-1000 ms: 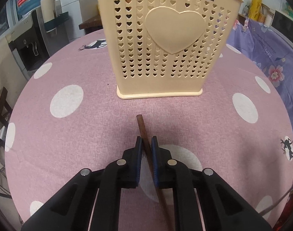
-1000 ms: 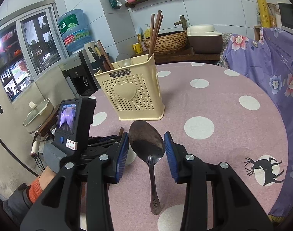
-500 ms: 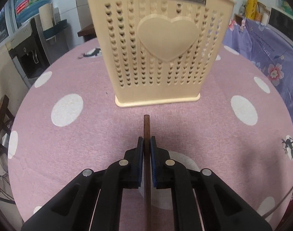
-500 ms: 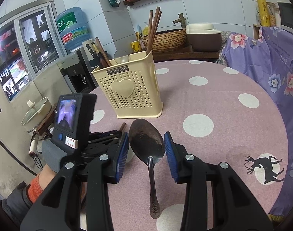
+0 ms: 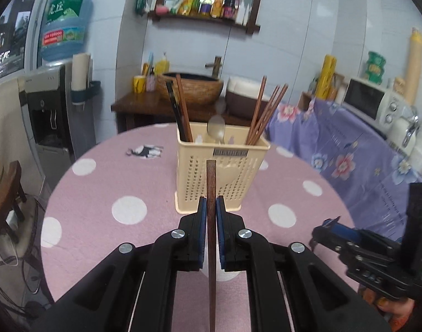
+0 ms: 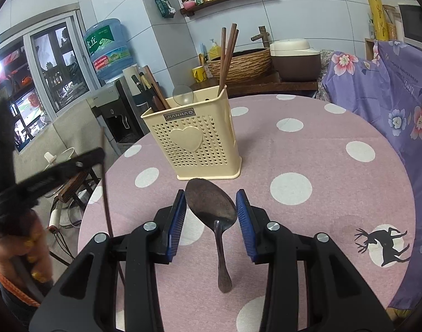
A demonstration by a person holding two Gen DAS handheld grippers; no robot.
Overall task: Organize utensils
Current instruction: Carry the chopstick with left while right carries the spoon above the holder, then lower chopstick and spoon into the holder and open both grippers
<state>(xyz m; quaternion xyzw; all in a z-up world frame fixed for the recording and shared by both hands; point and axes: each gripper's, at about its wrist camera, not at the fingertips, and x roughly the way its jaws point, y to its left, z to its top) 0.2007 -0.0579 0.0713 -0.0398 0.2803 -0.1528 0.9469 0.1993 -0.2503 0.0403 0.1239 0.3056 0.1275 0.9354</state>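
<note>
Pinching a brown chopstick (image 5: 211, 193) between pressed-together blue pads: left gripper (image 5: 210, 210), raised above the pink dotted table (image 5: 105, 182), stick tip overlapping the cream utensil holder (image 5: 222, 171) straight ahead. Holder already stocked (dark chopsticks left, a spoon (image 5: 216, 130) mid, brown chopsticks right). Right gripper (image 6: 211, 207) low over the table, jaws spread, straddling the bowl of a metal spoon (image 6: 212, 207) lying flat, handle toward the camera. Purple floral cloth (image 6: 391, 105) just beside the table; water dispenser (image 5: 47, 116) behind.
</note>
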